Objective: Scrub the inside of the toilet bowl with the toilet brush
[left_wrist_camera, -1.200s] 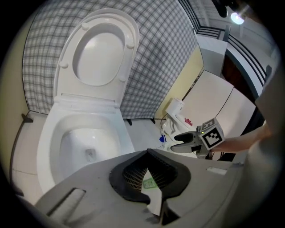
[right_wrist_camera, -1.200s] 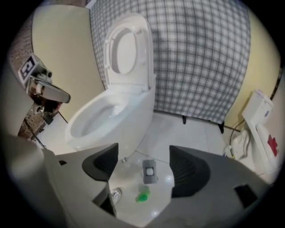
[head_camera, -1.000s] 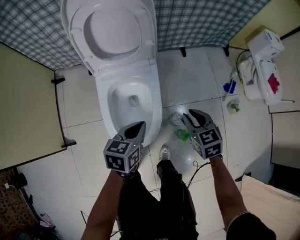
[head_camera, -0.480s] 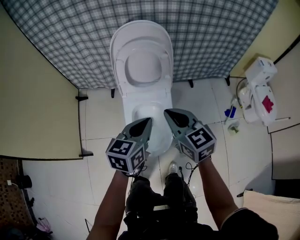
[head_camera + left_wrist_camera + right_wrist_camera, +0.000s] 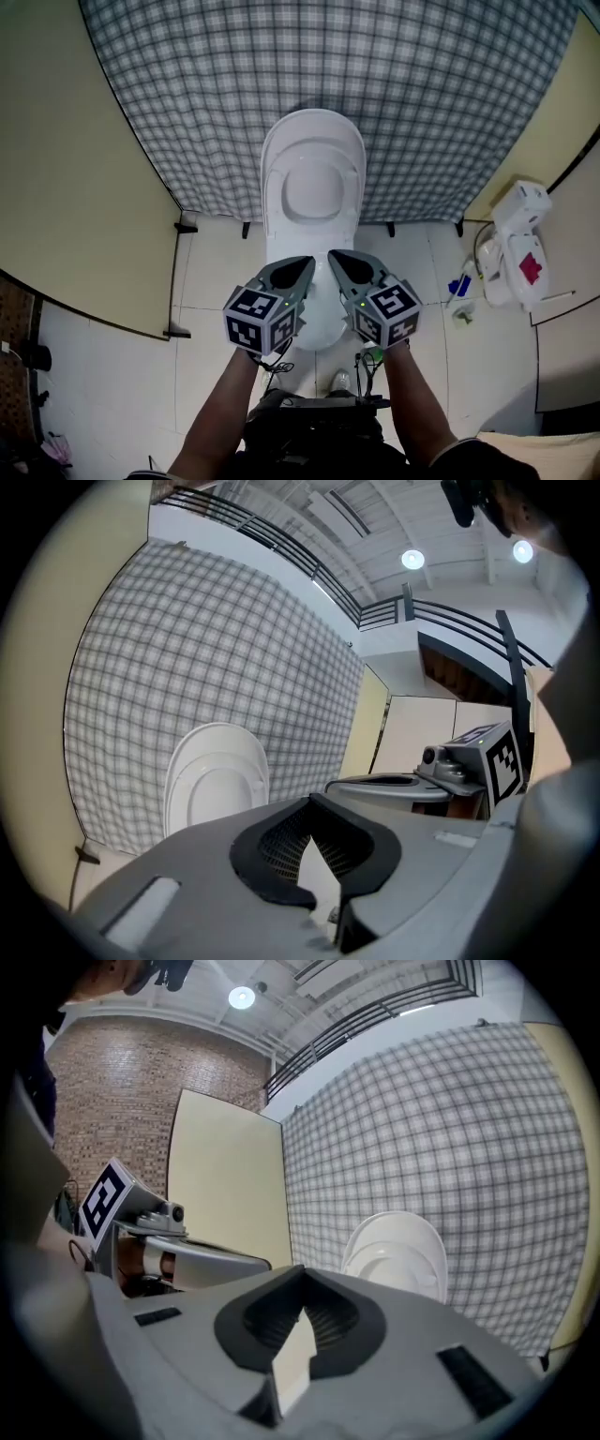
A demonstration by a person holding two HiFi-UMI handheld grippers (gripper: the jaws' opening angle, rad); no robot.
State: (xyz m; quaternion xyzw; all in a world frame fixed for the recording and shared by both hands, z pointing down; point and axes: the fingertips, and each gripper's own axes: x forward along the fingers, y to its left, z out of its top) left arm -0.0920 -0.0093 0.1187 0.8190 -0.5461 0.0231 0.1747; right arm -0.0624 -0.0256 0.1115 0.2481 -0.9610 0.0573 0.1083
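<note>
Holds left gripper [image 5: 302,266] and right gripper [image 5: 339,259] closed and empty just before the white toilet [image 5: 312,187], toilet brush unseen, probably light, stiff-handled, best clamped high on its handle.

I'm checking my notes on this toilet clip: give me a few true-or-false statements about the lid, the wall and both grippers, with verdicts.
1. The toilet lid stands raised. True.
2. The right gripper is wide open. False: it is shut, with nothing in it.
3. The wall behind the lid is checked. True.
4. The left gripper reaches into the bowl. False: it is held in the air beside the right gripper, shut and empty.
</note>
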